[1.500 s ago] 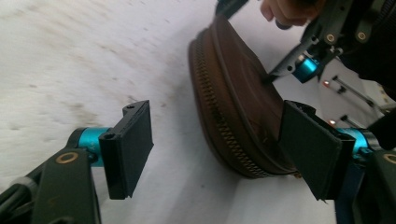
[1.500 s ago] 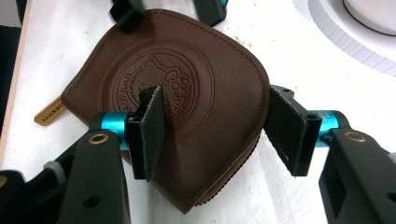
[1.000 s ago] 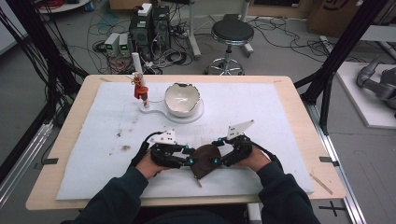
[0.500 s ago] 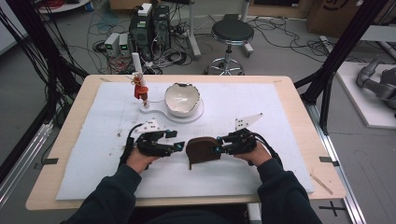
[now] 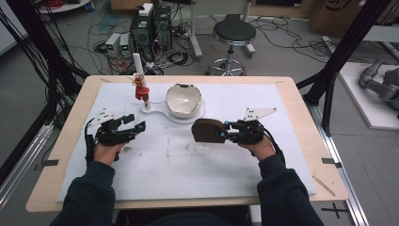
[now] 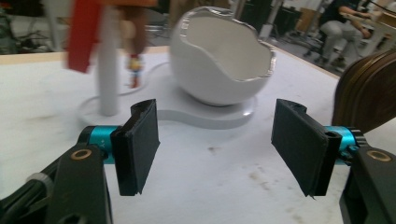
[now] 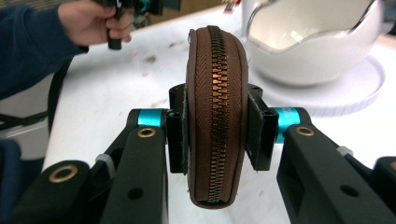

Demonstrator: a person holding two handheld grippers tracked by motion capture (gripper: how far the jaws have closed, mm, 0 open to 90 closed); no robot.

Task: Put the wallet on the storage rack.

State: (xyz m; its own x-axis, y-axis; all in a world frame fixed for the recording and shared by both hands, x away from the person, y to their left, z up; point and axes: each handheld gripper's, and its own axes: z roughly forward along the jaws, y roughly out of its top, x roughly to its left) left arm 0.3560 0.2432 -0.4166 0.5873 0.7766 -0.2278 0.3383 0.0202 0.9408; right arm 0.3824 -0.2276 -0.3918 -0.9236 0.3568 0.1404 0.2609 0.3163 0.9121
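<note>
A brown zipped pouch (image 5: 207, 130) hangs above the white mat, held on edge with my right gripper (image 5: 225, 132) shut on it. Its brass zipper (image 7: 217, 112) faces the right gripper view, between the two pads. The pouch is just in front of a white eggshell-shaped bowl (image 5: 183, 100) on a white stand (image 5: 162, 114). My left gripper (image 5: 136, 126) is open at the mat's left, with nothing between its pads (image 6: 139, 145). Beyond those pads stand the bowl (image 6: 222, 63) and the pouch's edge (image 6: 369, 93).
A white post with a red clip and small figure (image 5: 141, 89) rises from the stand's left end. The white mat (image 5: 197, 165) covers a wooden table (image 5: 61, 155). Black frame legs stand at both sides. A stool and cables lie on the floor behind.
The hands have parted. My left gripper let go of the pouch and moved left and away. My right gripper carried the pouch forward toward the bowl.
</note>
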